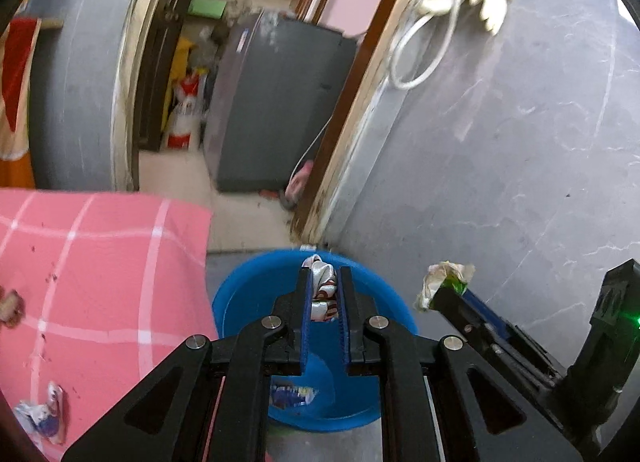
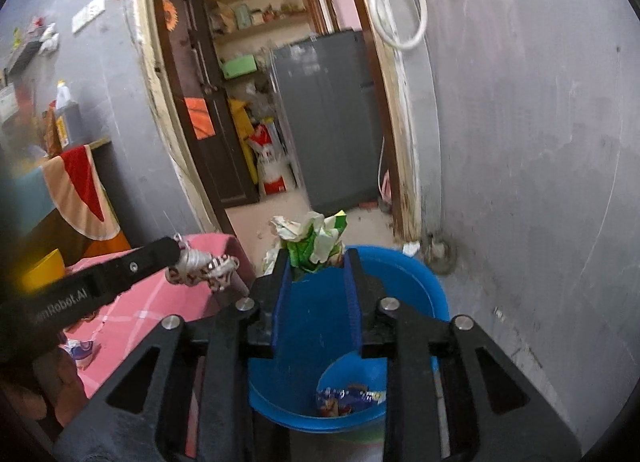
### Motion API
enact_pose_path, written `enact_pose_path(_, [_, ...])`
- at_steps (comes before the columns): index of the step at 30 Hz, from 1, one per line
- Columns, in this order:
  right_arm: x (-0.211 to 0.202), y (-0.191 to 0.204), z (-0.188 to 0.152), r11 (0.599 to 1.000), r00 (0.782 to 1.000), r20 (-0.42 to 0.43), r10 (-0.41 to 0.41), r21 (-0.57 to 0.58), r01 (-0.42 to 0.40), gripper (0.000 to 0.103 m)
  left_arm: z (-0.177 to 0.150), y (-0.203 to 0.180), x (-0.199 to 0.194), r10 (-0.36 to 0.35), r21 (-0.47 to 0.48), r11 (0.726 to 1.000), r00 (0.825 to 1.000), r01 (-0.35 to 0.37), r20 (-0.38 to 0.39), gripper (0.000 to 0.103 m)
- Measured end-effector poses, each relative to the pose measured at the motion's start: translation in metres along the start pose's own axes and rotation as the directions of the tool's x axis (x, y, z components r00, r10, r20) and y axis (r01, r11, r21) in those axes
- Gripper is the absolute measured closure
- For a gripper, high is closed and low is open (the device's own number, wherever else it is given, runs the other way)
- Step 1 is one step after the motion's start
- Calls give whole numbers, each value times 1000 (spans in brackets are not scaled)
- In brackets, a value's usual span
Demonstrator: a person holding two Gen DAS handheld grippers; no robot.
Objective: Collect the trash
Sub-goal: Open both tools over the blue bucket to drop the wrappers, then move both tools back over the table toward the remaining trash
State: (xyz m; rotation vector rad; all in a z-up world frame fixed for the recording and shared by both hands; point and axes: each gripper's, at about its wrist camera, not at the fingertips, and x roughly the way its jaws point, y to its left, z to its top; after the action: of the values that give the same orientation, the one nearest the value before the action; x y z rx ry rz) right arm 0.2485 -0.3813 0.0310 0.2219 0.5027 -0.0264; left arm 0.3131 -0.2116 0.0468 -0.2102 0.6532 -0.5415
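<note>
A crumpled silver wrapper (image 1: 322, 290) was held pinched between the blue pads of the left gripper (image 1: 325, 294), whose jaws stood narrow around it. Directly below and ahead of that gripper a blue bucket (image 1: 240, 302) was seen, and at its bottom a blue printed packet (image 1: 294, 394) lay flat. To the right of the left gripper, the right gripper (image 2: 318, 262) was seen, and a crumpled green-and-white wrapper (image 2: 316, 238) was carried at its fingertips. Seen from the right wrist, the jaws stood somewhat apart with that wrapper bunched at their tips; whether the pads pressed on it could not be told for certain, though the wrapper sat up between them above the bucket's far rim. A pink checked cloth (image 1: 100, 282) was spread to the left of the left gripper, and on it, near the lower left, another crumpled wrapper (image 1: 44, 414) was left lying. A grey wall (image 1: 520, 162) stood to the right of both grippers.
</note>
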Motion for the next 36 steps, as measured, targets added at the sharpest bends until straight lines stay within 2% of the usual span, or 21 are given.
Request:
enact_pose_path(2, [5, -4, 0, 1000, 1000, -18, 3, 23, -2, 67, -5, 5, 5, 10, -17, 1000, 1000, -10, -22, 87])
enact_pose_path(4, [8, -6, 0, 999, 1000, -30, 5, 35, -3, 63, -5, 12, 7, 19, -36, 999, 999, -20, -37, 75])
enact_pose_path(8, [6, -5, 0, 999, 1000, -28, 3, 35, -2, 58, -7, 23, -6, 22, -57, 998, 999, -23, -26, 69])
enact_pose_path(10, [4, -2, 0, 999, 1000, -20, 6, 32, -6, 51, -7, 27, -15, 32, -58, 998, 999, -33, -8, 61])
enact_pose_path(13, [1, 4, 1, 1000, 1000, 4, 16, 22, -16, 44, -6, 35, -31, 48, -59, 997, 999, -46, 23, 53])
enact_pose_path(15, [-3, 10, 2, 1000, 999, 30, 23, 12, -23, 36, -5, 39, -44, 69, -56, 996, 997, -66, 47, 48])
enact_pose_path(20, [-16, 25, 3, 998, 994, 93, 54, -18, -52, 19, -5, 53, -79, 133, -34, 991, 985, -130, 113, 33])
enact_pose_path(21, [-19, 30, 2, 998, 992, 107, 64, -28, -61, 15, -7, 56, -88, 148, -31, 989, 980, -146, 132, 26])
enact_pose_path(25, [-29, 48, 0, 994, 983, 154, 104, -58, -96, 4, -12, 69, -119, 220, -27, 975, 953, -219, 207, 9])
enact_pose_path(27, [-35, 58, -2, 991, 976, 181, 123, -78, -110, 0, -17, 74, -131, 256, -32, 966, 936, -256, 243, 4])
enact_pose_path(36, [-61, 106, -10, 967, 922, 309, 232, -180, -183, 0, -37, 100, -183, 367, -48, 925, 856, -376, 363, 3])
